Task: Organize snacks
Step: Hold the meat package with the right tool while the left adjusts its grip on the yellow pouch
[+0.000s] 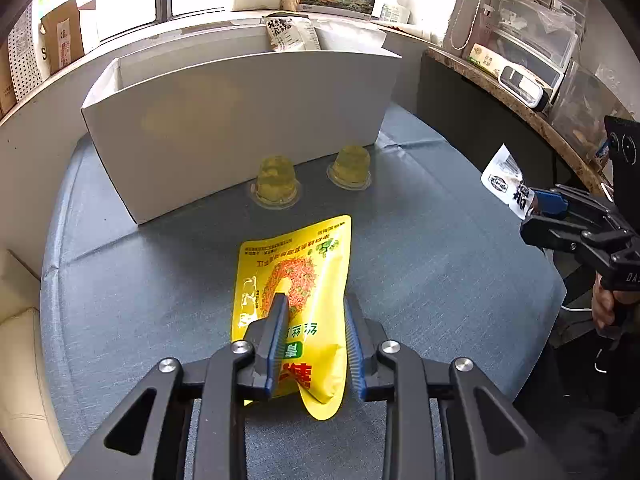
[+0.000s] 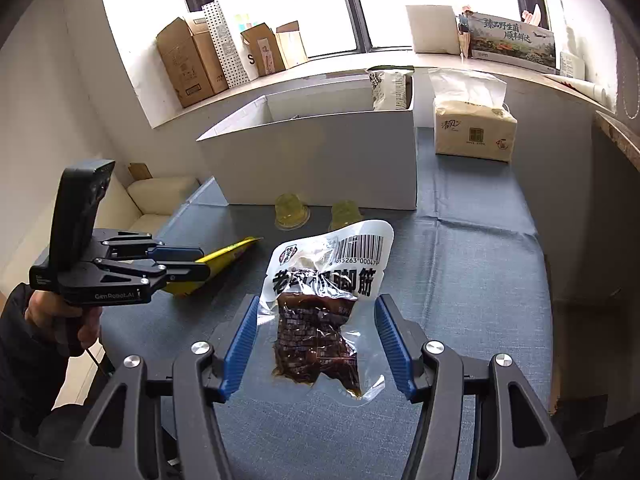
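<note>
A yellow snack pouch [image 1: 296,276] is pinched near its lower end by my left gripper [image 1: 316,314], which is shut on it so that the pouch buckles between the blue pads. In the right wrist view, the left gripper [image 2: 202,266] holds the yellow pouch [image 2: 232,252] just off the table. My right gripper [image 2: 316,320] is shut on a clear vacuum pack of dark meat [image 2: 316,332] with a white barcode top. That pack [image 1: 502,184] hangs in the air at the right. Two yellow jelly cups [image 1: 277,184] [image 1: 352,168] stand upside down before a white open box [image 1: 240,120].
The table wears a blue-grey cloth [image 1: 420,240]. A printed snack bag [image 2: 390,88] stands in the box's far right corner. A tissue pack [image 2: 474,128] sits right of the box. Cardboard boxes [image 2: 188,60] line the window sill. A cream sofa [image 2: 160,196] lies left, a dark counter [image 1: 500,92] right.
</note>
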The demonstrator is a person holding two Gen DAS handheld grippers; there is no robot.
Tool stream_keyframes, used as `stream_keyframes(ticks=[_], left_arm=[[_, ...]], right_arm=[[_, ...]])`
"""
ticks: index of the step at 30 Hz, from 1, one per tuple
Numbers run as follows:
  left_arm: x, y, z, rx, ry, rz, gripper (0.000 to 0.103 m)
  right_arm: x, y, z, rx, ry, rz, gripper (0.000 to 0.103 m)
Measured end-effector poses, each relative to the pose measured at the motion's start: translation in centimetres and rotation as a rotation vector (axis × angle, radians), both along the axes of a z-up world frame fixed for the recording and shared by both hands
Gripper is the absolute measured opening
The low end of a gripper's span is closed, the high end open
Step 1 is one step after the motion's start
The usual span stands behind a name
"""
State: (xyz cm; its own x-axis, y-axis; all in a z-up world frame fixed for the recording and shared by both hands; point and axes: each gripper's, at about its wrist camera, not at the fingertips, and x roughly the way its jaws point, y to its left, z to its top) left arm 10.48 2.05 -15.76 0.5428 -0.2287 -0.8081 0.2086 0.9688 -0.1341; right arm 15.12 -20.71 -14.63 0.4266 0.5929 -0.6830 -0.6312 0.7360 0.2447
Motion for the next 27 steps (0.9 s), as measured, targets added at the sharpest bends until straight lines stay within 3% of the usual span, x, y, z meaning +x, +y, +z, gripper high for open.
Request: stream_keyframes(ticks=[3, 7, 8, 11, 14, 17, 22, 24, 27], left_arm=[[-0.4, 0.1, 0.9, -0.01, -0.029, 0.001, 0.022], [-0.1, -0.1, 0.7, 0.013, -0.019, -0.003, 0.022], [-0.2, -0.3, 0.4, 0.028, -0.014, -0.011, 0.025], [0.2, -0.9, -0.9, 0.09, 0.019, 0.0, 0.048], [0.1, -1.1, -1.9, 0.101, 0.04, 0.009, 0.062], [-0.7, -0.6, -2.4, 0.162, 0.031, 0.043, 0.079], [-1.1, 0.6, -3.5, 0.14, 0.064, 0.091, 0.088], [-1.1, 1.0, -3.8, 0.129, 0.047, 0.111, 0.096], [-1.1, 1.3, -4.0, 0.121, 0.016, 0.125, 0.099]], right_arm=[[-0.1, 0.3, 0.0, -0.005, -0.001, 0.005, 0.063], [-0.2, 0.5, 0.0, 0.0, 0.0, 0.011, 0.063], [-0.2, 0.5, 0.0, 0.002, 0.0, 0.012, 0.063], [-0.1, 0.5, -0.3, 0.001, 0.011, 0.012, 0.063], [-0.2, 0.6, -0.4, 0.002, 0.016, 0.019, 0.063], [-0.3, 0.6, -0.4, 0.006, 0.02, 0.023, 0.063], [-0.3, 0.5, -0.5, 0.02, 0.035, 0.026, 0.063], [-0.4, 0.6, -0.6, 0.021, 0.04, 0.029, 0.063], [-0.5, 0.8, -0.8, 0.026, 0.048, 0.035, 0.063]])
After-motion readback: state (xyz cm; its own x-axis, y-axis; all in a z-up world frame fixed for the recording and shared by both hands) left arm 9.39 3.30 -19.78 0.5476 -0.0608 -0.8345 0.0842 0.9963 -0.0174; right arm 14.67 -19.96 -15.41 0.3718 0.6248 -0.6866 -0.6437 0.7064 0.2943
